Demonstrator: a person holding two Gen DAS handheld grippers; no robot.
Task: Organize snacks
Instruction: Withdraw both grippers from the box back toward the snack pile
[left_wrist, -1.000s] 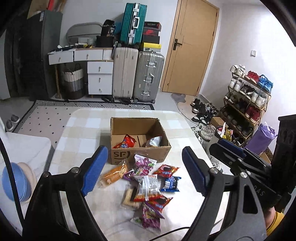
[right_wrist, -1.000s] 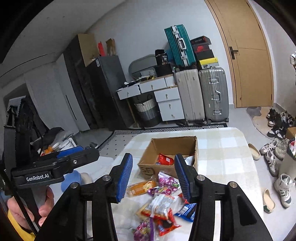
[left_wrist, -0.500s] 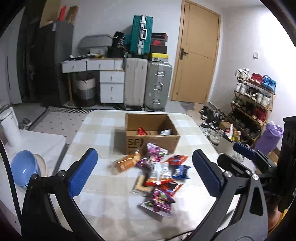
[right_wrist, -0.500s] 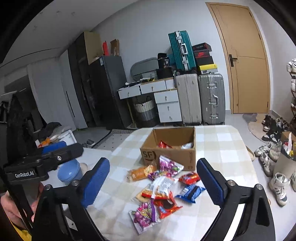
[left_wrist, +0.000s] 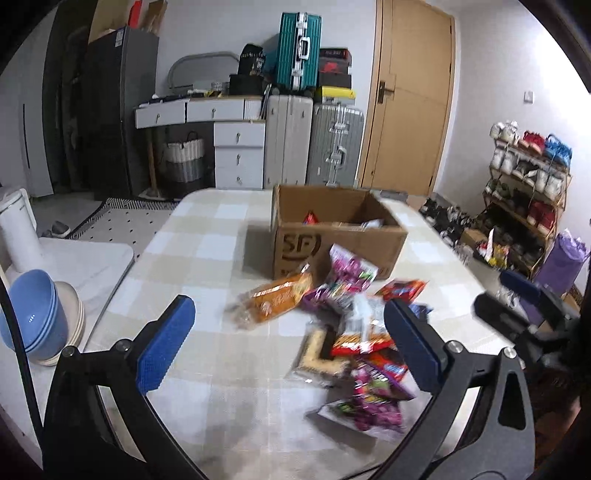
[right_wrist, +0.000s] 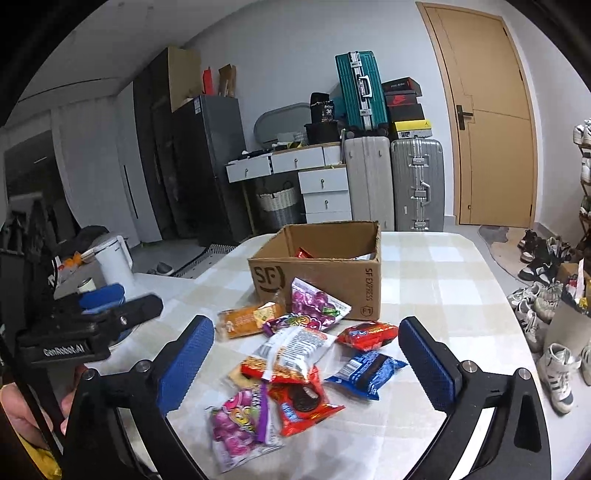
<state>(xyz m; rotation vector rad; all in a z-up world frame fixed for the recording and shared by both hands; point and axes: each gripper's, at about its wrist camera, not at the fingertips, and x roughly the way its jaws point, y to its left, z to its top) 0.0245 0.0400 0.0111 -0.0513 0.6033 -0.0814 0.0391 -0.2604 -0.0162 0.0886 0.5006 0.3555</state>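
Behind the cardboard box (right_wrist: 317, 277) wall, snacks hide; each hand-held gripper (left_wrist: 288, 336) (right_wrist: 306, 360) gapes, holding nothing.

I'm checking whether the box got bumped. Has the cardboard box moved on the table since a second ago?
No. The cardboard box sits on the same cream squares of the checked tablecloth; only the cameras pulled back and lower.

1. A brown cardboard box (right_wrist: 320, 275), printed SF, stood open with packets inside.
2. Snack packets (right_wrist: 295, 354) lay piled just before it: orange, purple, red, blue, overlapping on the table.
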